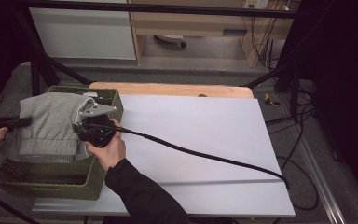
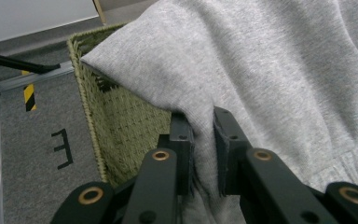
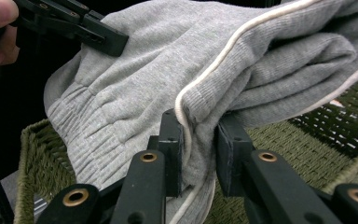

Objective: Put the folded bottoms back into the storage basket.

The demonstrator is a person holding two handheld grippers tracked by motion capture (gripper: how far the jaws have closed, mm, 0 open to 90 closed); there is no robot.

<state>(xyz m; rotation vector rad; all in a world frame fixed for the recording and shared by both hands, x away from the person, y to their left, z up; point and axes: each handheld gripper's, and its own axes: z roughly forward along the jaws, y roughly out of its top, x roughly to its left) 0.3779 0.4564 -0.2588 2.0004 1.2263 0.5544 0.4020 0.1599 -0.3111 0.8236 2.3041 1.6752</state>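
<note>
Jaws of both grippers pinch folds of the grey garment (image 1: pixel 51 122), which hangs stretched between them over the green woven basket (image 1: pixel 51 179) at the table's (image 1: pixel 205 140) left edge. Left gripper (image 2: pixel 201 140) clamps one side of the cloth near the basket's outer wall. Right gripper (image 3: pixel 199 140) grips the edge with the white piping (image 3: pixel 223 51), just above the basket's rim.
</note>
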